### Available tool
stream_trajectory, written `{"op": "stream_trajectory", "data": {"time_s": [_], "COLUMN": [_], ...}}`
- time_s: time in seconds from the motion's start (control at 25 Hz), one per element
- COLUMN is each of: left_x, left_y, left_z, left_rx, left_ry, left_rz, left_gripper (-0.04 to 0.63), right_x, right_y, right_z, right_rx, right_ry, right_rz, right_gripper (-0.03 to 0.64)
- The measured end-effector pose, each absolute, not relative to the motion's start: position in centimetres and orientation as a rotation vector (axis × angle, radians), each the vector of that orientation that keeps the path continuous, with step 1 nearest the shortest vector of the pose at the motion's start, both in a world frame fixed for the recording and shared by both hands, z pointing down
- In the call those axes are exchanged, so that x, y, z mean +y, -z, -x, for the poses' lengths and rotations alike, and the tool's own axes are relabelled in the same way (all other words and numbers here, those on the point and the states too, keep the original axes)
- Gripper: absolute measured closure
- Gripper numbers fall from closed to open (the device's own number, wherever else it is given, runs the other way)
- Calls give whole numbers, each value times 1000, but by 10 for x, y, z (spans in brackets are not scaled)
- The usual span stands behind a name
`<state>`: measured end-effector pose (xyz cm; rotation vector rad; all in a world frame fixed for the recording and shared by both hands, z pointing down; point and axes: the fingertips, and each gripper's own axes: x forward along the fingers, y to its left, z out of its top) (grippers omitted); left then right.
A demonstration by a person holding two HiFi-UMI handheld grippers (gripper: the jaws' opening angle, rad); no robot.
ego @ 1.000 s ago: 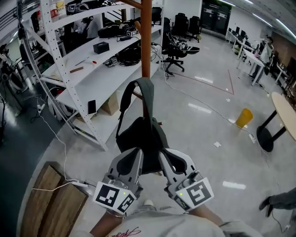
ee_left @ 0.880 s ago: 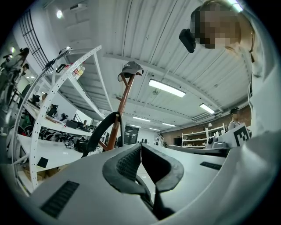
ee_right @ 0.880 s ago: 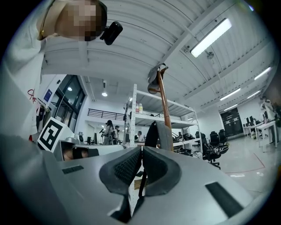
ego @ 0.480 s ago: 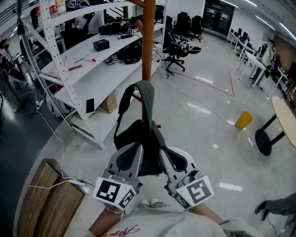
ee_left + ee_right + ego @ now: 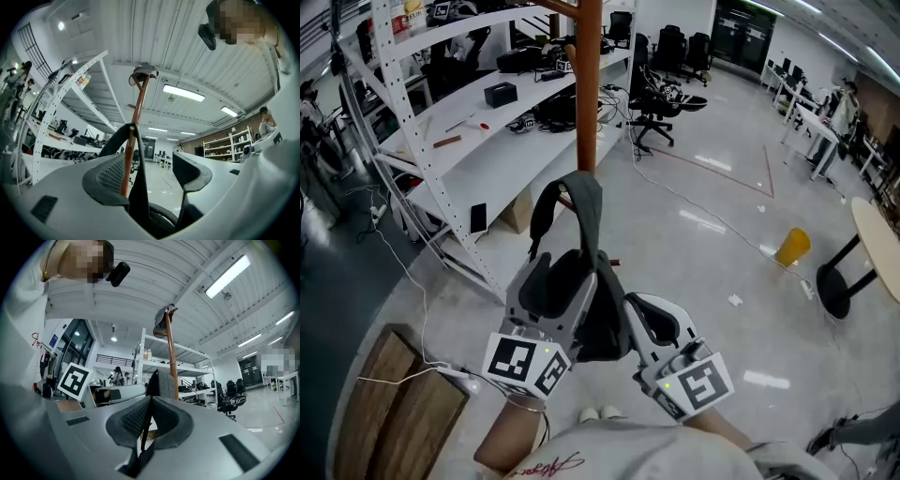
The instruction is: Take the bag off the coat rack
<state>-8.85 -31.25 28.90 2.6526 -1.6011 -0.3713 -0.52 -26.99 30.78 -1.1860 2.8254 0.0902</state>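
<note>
While the right gripper (image 5: 150,401) is clenched on a dark fold of the bag (image 5: 606,323), I'm seeing the left gripper (image 5: 150,166) released. Its jaws have just been opening, and now they stand wide apart. The bag's strap (image 5: 586,202) runs up between them, close to the left pad, not pinched. Both claws sit side by side just in front of the coat rack pole (image 5: 588,84). The bag hangs between them, low and on the near side of that pole. The strap's grey top loop stands up against the pole; whether it is hooked on a peg, I can't tell. White shelving (image 5: 502,155) stands left of the pole.
</note>
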Motion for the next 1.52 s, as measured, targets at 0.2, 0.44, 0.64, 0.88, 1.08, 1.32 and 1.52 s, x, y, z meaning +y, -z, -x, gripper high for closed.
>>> {"op": "stream_trajectory", "data": {"time_s": [0.2, 0.44, 0.64, 0.88, 1.08, 1.32, 1.52], "left_x": [-335, -371, -397, -420, -435, -440, -446], "left_y": [-292, -295, -286, -280, -278, -272, -276], "left_z": [88, 82, 74, 69, 65, 60, 59], "left_rx": [-1622, -1629, -1637, -1655, -1646, -1615, -1637], "left_ry": [360, 332, 342, 340, 326, 361, 282], "left_rz": [-2629, -2602, -2608, -2611, -2622, -2647, -2645], "left_gripper": [284, 284, 284, 284, 284, 285, 285], "right_x": [-274, -283, -292, -302, -307, -314, -317], "right_y": [-310, -315, -315, -321, -325, -327, -330], "right_z": [0, -9, -18, -29, -32, -36, -38], "right_rx": [2828, 2835, 2805, 2813, 2798, 2792, 2796], "right_ry": [-113, -73, -91, -26, -50, -52, 9], "right_rz": [1197, 1254, 1267, 1340, 1323, 1335, 1372], "right_gripper": [597, 597, 597, 597, 597, 597, 597]}}
